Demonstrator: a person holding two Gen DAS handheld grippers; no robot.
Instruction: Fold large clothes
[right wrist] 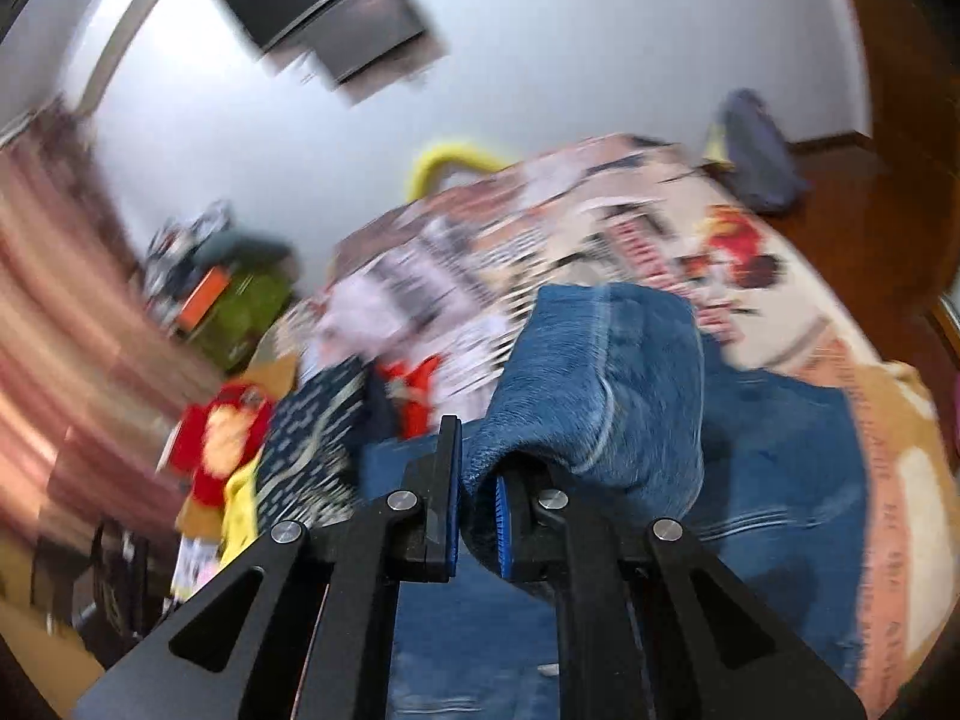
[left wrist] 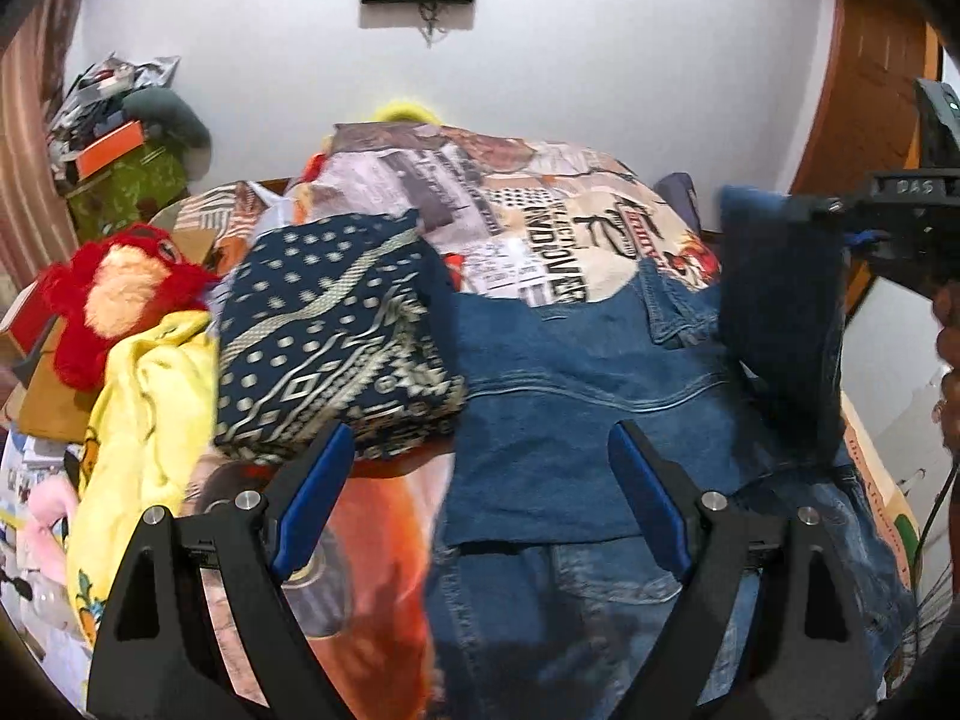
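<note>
A pair of blue jeans (left wrist: 558,420) lies spread on the printed bedspread (left wrist: 540,210). My left gripper (left wrist: 480,468) hangs above the jeans with its jaws wide apart and nothing between them. At the right edge of the left wrist view my right gripper (left wrist: 840,222) holds up a dark hanging fold of the jeans (left wrist: 780,312). In the right wrist view, which is blurred, the right gripper (right wrist: 477,480) is shut on that denim (right wrist: 600,384), which bulges up and to the right of the pads.
A folded navy patterned cloth (left wrist: 336,336) lies left of the jeans, with a yellow garment (left wrist: 144,420) and a red plush toy (left wrist: 114,300) further left. A cluttered corner with an orange box (left wrist: 108,150) stands at the back left. A wooden door (left wrist: 870,90) is at the right.
</note>
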